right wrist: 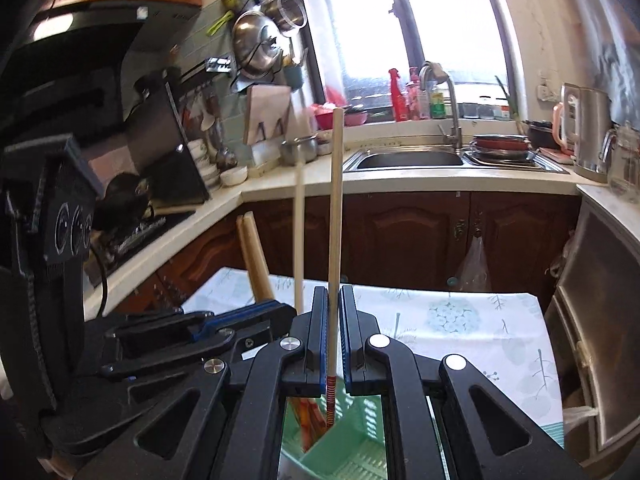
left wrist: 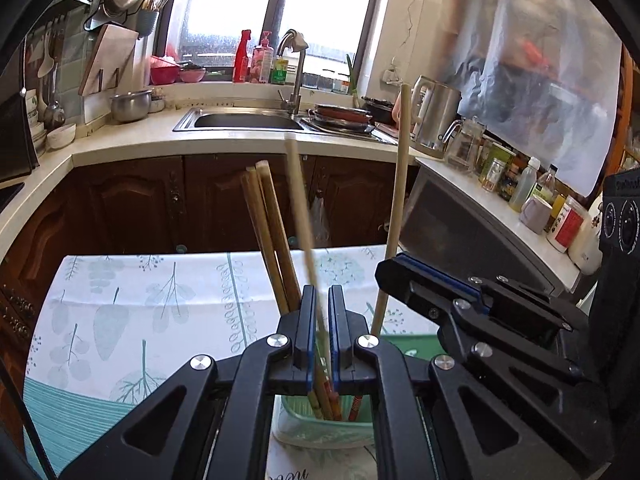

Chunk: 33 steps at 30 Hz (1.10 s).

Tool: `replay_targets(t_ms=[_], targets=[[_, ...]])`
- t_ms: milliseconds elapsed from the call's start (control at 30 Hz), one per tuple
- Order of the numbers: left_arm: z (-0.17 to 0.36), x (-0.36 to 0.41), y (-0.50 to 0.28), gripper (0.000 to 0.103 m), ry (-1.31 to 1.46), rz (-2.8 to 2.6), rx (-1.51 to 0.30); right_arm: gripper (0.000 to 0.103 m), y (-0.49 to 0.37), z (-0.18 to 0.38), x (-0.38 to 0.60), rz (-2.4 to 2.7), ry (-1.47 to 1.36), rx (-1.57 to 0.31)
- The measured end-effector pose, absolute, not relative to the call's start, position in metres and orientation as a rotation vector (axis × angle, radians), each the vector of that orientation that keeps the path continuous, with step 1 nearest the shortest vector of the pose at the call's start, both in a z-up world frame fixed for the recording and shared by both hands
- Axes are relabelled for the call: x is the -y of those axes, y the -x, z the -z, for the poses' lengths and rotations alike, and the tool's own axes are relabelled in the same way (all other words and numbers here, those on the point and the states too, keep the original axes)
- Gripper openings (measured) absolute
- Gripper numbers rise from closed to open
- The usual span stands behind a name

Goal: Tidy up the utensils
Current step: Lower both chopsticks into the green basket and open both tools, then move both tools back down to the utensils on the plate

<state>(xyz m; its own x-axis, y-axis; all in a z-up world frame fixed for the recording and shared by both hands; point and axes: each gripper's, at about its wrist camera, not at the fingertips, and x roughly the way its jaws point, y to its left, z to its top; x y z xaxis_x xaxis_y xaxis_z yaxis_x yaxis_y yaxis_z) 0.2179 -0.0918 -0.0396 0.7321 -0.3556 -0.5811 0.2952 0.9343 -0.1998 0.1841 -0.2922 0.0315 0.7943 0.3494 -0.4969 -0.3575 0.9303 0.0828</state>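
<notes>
My left gripper (left wrist: 322,296) is shut on a pale wooden chopstick (left wrist: 304,216) that leans up and left, blurred. Its lower end reaches into a green slotted holder (left wrist: 320,420) below the jaws, where two more chopsticks (left wrist: 272,240) stand. My right gripper (right wrist: 334,296) is shut on an upright chopstick (right wrist: 336,200) whose red-patterned tip (right wrist: 330,400) hangs in the green holder (right wrist: 360,444). Each gripper shows in the other's view: the right gripper (left wrist: 396,272) with its chopstick (left wrist: 398,200), and the left gripper (right wrist: 276,314) with its chopstick (right wrist: 298,220).
The holder sits on a table with a leaf-print cloth (left wrist: 160,300). Behind it runs a dark wooden cabinet front under a white counter with a steel sink (left wrist: 244,120), a kettle (left wrist: 436,116) and jars (left wrist: 496,172). A grey appliance (left wrist: 460,232) stands to the right, and a stove (right wrist: 132,228) to the left.
</notes>
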Motion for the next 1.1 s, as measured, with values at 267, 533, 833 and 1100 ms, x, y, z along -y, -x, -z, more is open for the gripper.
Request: replay_targets(t_ms=[267,533,833,1100], targets=[[0.041,0.084,-0.205,0.007,0.092,0.356,-0.724,0.005,-0.177,0.011,0.282,-0.447,0.094,-0.610],[0.033,0.059,-0.194,0.026,0.112,0.315,-0.819,0.014,-0.175,0.029,0.251,-0.499,0.170,-0.689],[0.034,0.027,-0.172,0.036,0.123,0.265,-0.891,0.025,-0.157,0.017,0.220,-0.497,0.192,-0.674],[0.049,-0.001,-0.155,0.037,0.161,0.252,-1.012,0.025,-0.126,-0.005,0.212,-0.441,0.106,-0.738]])
